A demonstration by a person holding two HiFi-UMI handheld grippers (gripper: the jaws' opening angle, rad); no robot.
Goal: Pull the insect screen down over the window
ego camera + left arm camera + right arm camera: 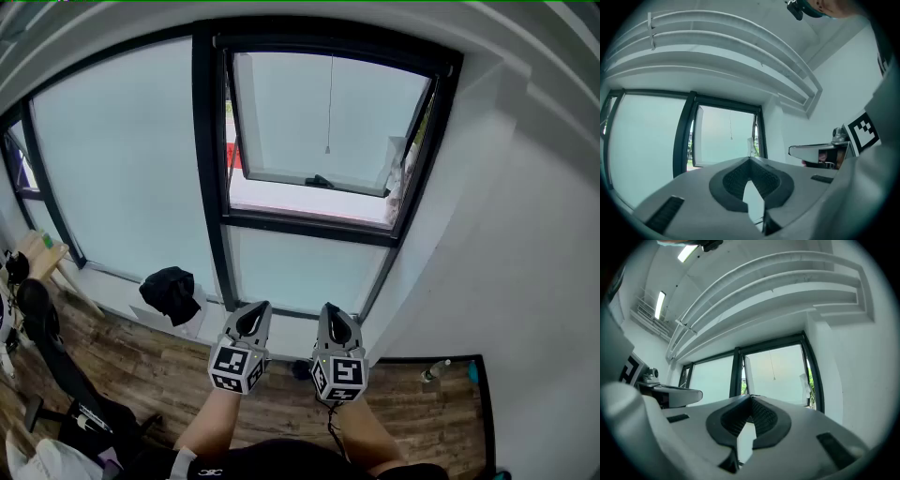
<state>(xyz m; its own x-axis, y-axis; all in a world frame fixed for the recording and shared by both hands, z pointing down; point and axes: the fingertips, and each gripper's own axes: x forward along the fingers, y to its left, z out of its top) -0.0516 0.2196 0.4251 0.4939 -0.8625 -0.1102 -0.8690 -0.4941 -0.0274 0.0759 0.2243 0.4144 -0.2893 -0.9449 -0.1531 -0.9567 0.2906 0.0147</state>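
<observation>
Reach not yet begun: left tongs (253,317) and right tongs (336,317) sit side by side, jaws together, empty. The screen's pull cord (329,103) hangs in the window (375,122), well above both; next, raise one, part its jaws, pinch the cord's end

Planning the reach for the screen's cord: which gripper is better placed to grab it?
Right, marginally: the right gripper lines up under the hanging cord, while the left gripper sits off to its left. Both are shut, empty.
</observation>
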